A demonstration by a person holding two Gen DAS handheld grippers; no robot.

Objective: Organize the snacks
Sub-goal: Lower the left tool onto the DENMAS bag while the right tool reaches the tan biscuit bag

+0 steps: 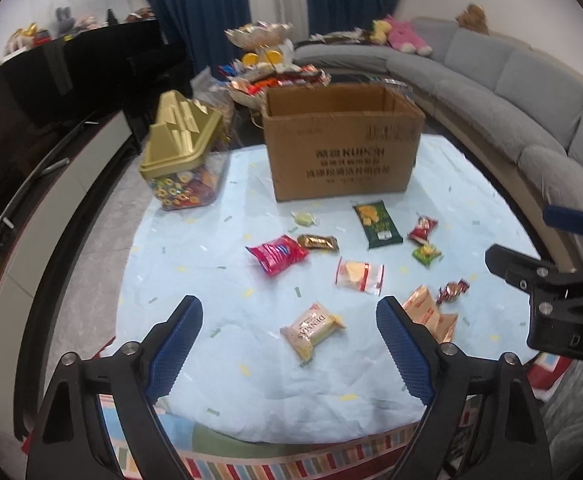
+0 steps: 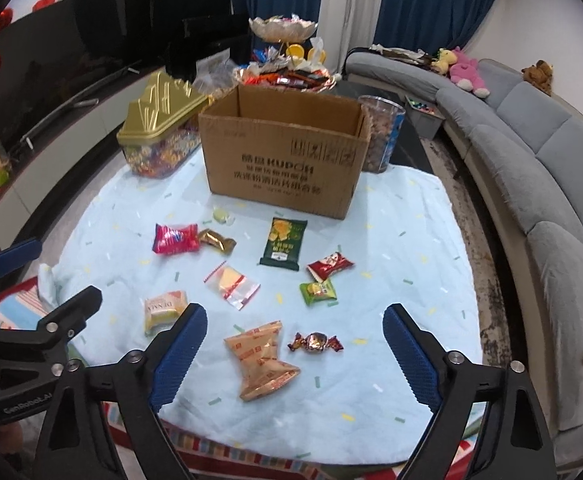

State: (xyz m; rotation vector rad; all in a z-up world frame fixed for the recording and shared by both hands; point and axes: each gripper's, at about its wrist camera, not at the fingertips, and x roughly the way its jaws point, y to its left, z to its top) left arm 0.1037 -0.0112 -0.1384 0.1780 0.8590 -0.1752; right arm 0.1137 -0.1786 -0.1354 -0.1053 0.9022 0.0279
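On the left of the pale blue cloth stands a clear candy jar with a gold lid, well clear of the loose snacks. Just right of it sits the open cardboard box, its printed side facing the grippers. Behind the box's right corner is a clear tub of brown pieces.

In front of the box the snacks lie scattered and apart. From the left: a pale sweet near the box, a pink bag with a gold-brown bar at its right end, whether they touch is hard to tell, then a cream biscuit pack nearest the left gripper. A clear pouch with a yellow piece lies mid-cloth. The dark green packet lies flat just before the box. Right of it are a red wrapper and a small green one close together. Nearest the right gripper lie an orange bag and a twisted dark candy just beside it.

The left gripper hangs over the near edge, fingers spread wide, nothing between them but cloth and the biscuit pack below. The right gripper is likewise spread, the orange bag and dark candy lying beneath its gap, untouched.

A grey sofa curves along the right.
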